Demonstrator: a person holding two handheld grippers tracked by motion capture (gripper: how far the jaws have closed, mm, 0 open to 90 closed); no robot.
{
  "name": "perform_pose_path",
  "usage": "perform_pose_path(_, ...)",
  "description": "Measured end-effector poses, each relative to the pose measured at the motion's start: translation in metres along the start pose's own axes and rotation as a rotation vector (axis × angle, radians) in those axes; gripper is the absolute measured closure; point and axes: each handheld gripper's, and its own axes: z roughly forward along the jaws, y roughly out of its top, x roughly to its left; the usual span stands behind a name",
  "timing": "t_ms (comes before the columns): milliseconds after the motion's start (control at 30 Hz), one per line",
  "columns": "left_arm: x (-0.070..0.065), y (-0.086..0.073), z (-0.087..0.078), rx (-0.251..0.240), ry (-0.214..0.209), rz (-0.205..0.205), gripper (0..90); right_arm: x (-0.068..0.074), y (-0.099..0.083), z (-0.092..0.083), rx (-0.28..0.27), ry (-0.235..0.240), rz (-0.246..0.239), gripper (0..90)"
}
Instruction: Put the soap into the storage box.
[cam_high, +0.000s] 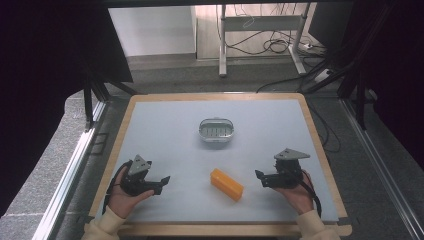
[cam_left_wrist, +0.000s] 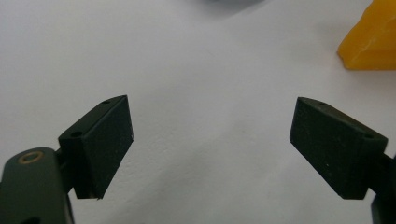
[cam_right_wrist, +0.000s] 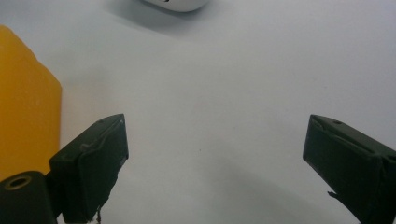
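An orange block (cam_high: 226, 184) lies flat on the pale mat near the front, between the two hands. Behind it, at mid-table, sits a small oval grey dish (cam_high: 216, 129) with a ribbed floor. My left gripper (cam_high: 165, 181) rests low at the front left, jaws wide apart, nothing between them; in its own view (cam_left_wrist: 211, 140) the orange block (cam_left_wrist: 371, 39) shows at the upper right. My right gripper (cam_high: 258, 176) is at the front right, pointing toward the block, also open and empty (cam_right_wrist: 215, 158); the block (cam_right_wrist: 25, 102) lies just left of its left jaw.
The mat lies on a wooden table (cam_high: 120, 132) with a raised light-wood border. Beyond the far edge are a metal desk frame (cam_high: 260, 25) and loose cables (cam_high: 272, 47) on the floor. Dark curtains hang on both sides.
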Motion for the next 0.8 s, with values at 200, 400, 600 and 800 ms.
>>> perform_pose_path(200,-0.003,-0.003,-0.003,-0.026,0.033,0.003,15.5,0.001,-0.003,-0.005,0.004,-0.020,-0.030,7.7)
perform_pose_path(400,-0.004,-0.012,-0.005,-0.014,0.043,0.000,15.1,0.009,0.003,-0.005,0.012,-0.014,-0.087,10.1)
perform_pose_path(600,-0.005,-0.017,-0.005,-0.016,0.032,0.001,15.7,0.010,0.013,-0.008,0.012,-0.019,-0.126,12.1)
perform_pose_path(800,-0.005,-0.018,-0.001,-0.011,0.030,-0.010,15.8,0.011,0.020,-0.013,0.030,0.006,-0.122,15.8)
